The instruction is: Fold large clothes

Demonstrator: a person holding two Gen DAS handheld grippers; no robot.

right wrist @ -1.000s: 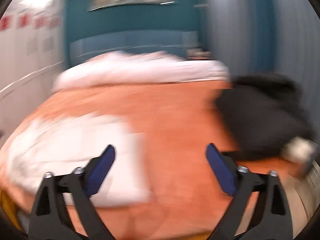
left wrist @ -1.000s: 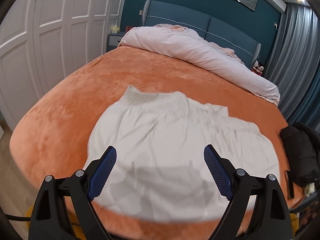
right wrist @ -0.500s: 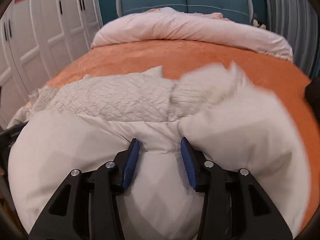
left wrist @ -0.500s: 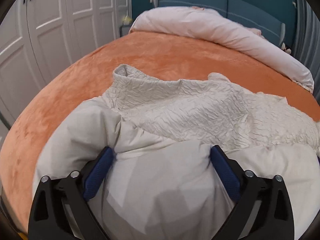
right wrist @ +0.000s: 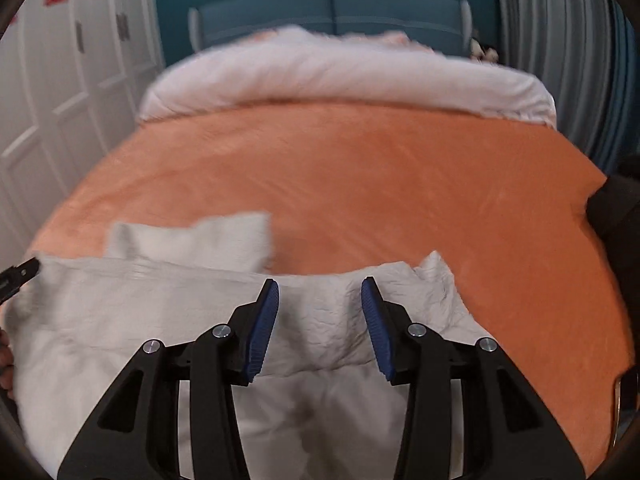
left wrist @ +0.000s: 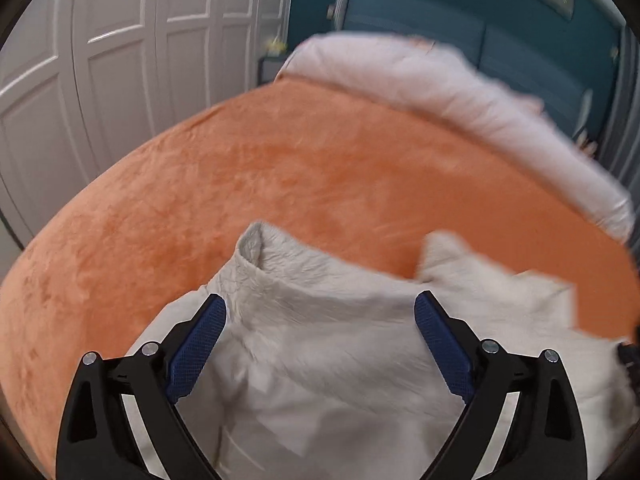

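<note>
The cream garment (left wrist: 332,344) lay bunched at the near edge of the orange bedspread (left wrist: 304,168), pink duvet (right wrist: 344,76) and teal headboard (right wrist: 332,12) beyond, white wardrobes (left wrist: 112,64) leftward. Since half a second before, both grippers had drawn back: left gripper (left wrist: 320,340) spread wide, right gripper (right wrist: 319,320) partly apart, cloth between its fingers. Bare bedspread stretched ahead; a black garment (right wrist: 616,216) sat at the right edge.

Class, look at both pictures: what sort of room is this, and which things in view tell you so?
A bedroom, most likely: a bed with an orange blanket, a rolled pale duvet against a blue headboard, and white wardrobe doors alongside.
</note>
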